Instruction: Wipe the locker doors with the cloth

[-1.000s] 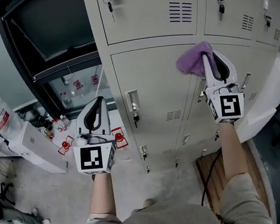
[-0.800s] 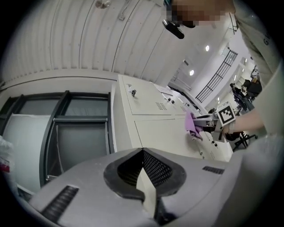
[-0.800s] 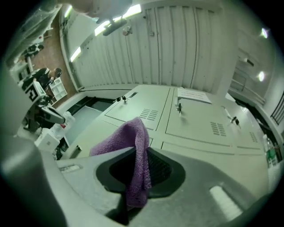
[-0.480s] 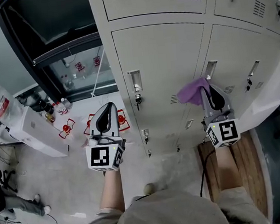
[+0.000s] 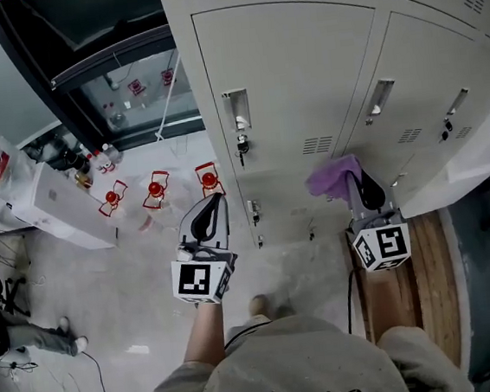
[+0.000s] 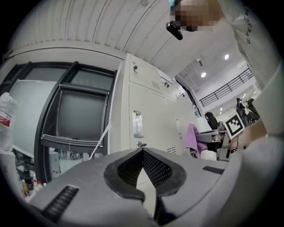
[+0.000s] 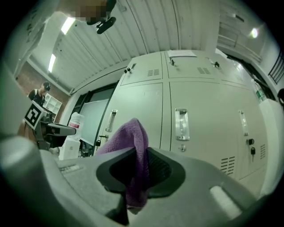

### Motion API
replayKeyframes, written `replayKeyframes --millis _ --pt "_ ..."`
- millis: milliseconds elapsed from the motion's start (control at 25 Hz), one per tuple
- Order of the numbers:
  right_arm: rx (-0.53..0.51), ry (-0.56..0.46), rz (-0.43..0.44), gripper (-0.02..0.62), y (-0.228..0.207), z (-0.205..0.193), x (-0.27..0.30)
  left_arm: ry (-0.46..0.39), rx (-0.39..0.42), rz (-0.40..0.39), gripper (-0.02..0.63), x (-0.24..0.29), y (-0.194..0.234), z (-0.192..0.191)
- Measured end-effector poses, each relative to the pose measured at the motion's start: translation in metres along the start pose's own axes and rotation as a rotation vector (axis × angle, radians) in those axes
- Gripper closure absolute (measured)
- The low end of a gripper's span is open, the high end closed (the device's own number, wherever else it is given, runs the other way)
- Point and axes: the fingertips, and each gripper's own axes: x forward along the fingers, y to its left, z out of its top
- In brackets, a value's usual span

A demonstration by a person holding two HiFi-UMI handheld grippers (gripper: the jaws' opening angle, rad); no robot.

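Observation:
A bank of beige locker doors [image 5: 294, 81] fills the upper head view, with recessed handles and keys. My right gripper [image 5: 354, 183] is shut on a purple cloth [image 5: 333, 175], which bunches out past the tips close to the bottom of the lower locker door. In the right gripper view the purple cloth [image 7: 133, 150] hangs pinched between the jaws, with locker doors [image 7: 199, 119] ahead. My left gripper [image 5: 215, 204] is shut and holds nothing; it hangs low, left of the lockers. In the left gripper view the left gripper [image 6: 143, 153] points along the locker doors [image 6: 155, 119], and the cloth [image 6: 192, 139] shows to the right.
A dark-framed glass partition [image 5: 100, 58] stands left of the lockers. Red objects [image 5: 156, 190] and bottles sit on the floor by it. A white box [image 5: 47, 216] lies at the left. A wooden board [image 5: 428, 285] and a cable lie on the floor at the right.
My right gripper has carried the cloth down the locker face from the upper part of the door to near its bottom. The head view has tilted lower. The left gripper stays shut.

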Motion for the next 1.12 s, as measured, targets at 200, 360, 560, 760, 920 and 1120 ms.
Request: replayKeyframes --millis 200,360,560,760,920,1120 --pt "0.058 0.043 0.011 0.543 0.011 -0.028 -0.011 0.043 -0.034 0.028 0.607 -0.012 0.001 -0.018" --pt "0.076 0.057 0.011 0.543 0.019 -0.043 -0.02 0.053 -0.03 0.057 0.607 -0.022 0.002 -0.034" --pt "0.102 0.084 -0.002 0.543 0.02 -0.053 -0.029 0.07 -0.036 0.058 0.607 -0.026 -0.001 -0.04" --pt "0.115 0.098 -0.02 0.543 0.017 -0.057 -0.039 0.071 -0.032 0.066 0.607 -0.029 0.001 -0.038" --pt "0.117 0.092 -0.03 0.543 0.012 -0.057 -0.045 0.071 -0.036 0.07 0.607 -0.03 -0.003 -0.038" --pt "0.133 0.092 -0.026 0.543 0.01 -0.059 -0.052 0.074 -0.047 0.068 0.607 -0.032 -0.012 -0.037"
